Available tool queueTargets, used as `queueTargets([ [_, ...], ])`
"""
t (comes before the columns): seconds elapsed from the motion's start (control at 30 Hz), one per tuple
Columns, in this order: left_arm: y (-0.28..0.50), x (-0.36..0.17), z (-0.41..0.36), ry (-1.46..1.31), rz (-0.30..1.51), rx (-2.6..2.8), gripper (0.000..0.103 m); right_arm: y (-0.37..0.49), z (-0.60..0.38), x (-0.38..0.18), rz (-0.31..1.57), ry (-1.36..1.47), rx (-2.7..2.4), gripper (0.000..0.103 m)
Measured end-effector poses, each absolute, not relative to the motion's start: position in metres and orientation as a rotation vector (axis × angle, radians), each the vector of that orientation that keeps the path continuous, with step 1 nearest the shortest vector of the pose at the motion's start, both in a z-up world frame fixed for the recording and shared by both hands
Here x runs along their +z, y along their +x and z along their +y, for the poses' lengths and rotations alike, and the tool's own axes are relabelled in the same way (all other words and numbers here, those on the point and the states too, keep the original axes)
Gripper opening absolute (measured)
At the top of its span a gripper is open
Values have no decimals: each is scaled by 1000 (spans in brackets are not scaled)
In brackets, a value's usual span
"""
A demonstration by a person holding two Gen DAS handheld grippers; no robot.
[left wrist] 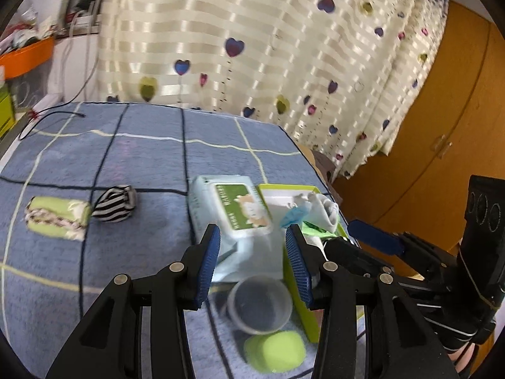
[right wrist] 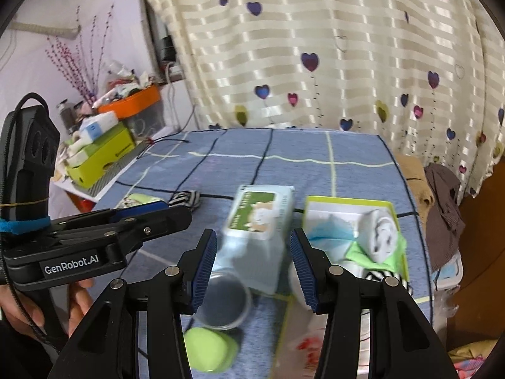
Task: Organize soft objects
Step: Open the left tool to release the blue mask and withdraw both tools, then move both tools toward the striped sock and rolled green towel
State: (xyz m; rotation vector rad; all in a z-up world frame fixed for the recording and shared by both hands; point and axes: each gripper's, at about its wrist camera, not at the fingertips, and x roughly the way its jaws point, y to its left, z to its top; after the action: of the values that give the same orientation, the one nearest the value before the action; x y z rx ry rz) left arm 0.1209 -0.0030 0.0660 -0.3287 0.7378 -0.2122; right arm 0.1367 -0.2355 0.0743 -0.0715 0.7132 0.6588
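Observation:
A lime-green box (left wrist: pixel 311 317) (right wrist: pixel 347 203) sits at the right of the blue checked cloth (left wrist: pixel 126 158) (right wrist: pixel 284 154). It holds a rolled white sock (right wrist: pixel 380 235), a blue mask (right wrist: pixel 328 230) and green fabric (right wrist: pixel 372 257). A wet-wipes pack (left wrist: pixel 233 211) (right wrist: pixel 258 218) leans beside the box. A striped sock ball (left wrist: pixel 115 203) (right wrist: pixel 186 199) and a green folded cloth (left wrist: pixel 56 219) (right wrist: pixel 139 198) lie to the left. My left gripper (left wrist: pixel 254 265) is open and empty above the wipes. My right gripper (right wrist: pixel 254 267) is open and empty near the wipes and box.
A clear plastic cup (left wrist: pixel 258 304) (right wrist: pixel 221 300) and a lime-green sponge (left wrist: pixel 274 350) (right wrist: pixel 210 349) lie near the front edge. A curtain (left wrist: pixel 252 47) hangs behind the table. A cluttered shelf with an orange tray (right wrist: pixel 132 101) stands at the left, a wooden cabinet (left wrist: pixel 442 126) at the right.

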Motion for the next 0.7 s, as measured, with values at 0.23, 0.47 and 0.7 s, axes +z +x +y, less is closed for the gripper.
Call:
queueTargets([
  [0.23, 87, 53, 14, -352, 732, -146, 45, 112, -214, 62, 743, -75, 705, 49],
  [0.47, 58, 42, 23, -370, 745, -116, 45, 85, -202, 51, 750, -78, 737, 53],
  [0.7, 44, 32, 27, -373, 765, -101, 45, 71, -199, 43, 760, -80, 753, 55],
])
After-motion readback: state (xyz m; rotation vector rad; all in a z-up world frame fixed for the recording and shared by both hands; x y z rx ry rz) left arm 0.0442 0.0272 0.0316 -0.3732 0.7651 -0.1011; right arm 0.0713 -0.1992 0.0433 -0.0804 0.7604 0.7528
